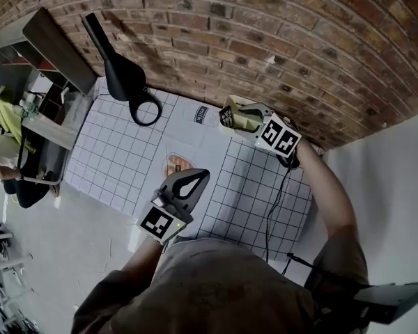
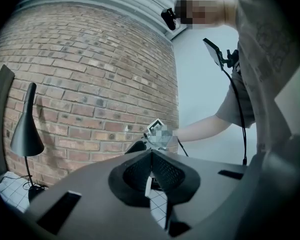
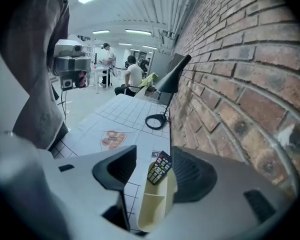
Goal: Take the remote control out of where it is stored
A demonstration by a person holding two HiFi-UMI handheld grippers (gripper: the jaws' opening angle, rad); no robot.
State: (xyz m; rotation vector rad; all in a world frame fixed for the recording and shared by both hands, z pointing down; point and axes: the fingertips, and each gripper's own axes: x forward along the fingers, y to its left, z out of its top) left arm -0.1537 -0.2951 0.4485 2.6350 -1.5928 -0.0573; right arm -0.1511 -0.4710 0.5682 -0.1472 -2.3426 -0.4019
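At about ten o'clock on the gridded surface [image 1: 111, 160] stands a black lamp [image 1: 122, 75], well apart from the work. At six o'clock, close to our body, the left gripper [image 2: 151, 154] hovers level with its jaws pressed together on nothing. It plays no part for now.

At about two o'clock, hard against the brick wall [image 1: 279, 40], sits the cream holder [image 3: 157, 204]. The remote control [image 3: 159, 167] stands in the holder's far compartment. Its lower half is sunk inside, and its buttoned upper end leans toward one o'clock. The right gripper [image 3: 154, 153] points down at it with jaws spread. The remote's top shows between the jaws, and neither pad seems to touch it.

We judge the remote light and stiff: a hard plastic shell with smooth sides, and rubber keys that give a little. It should stand a firm pinch, though the slick case could slide if we grip too lightly.

The best hold is the exposed upper end, with the pads across the two long edges or flat on the face and back, clear of the holder's rim. We would draw it out along its own lean. The holder looks light too, so a crooked pull could tip it or drag it along the surface.
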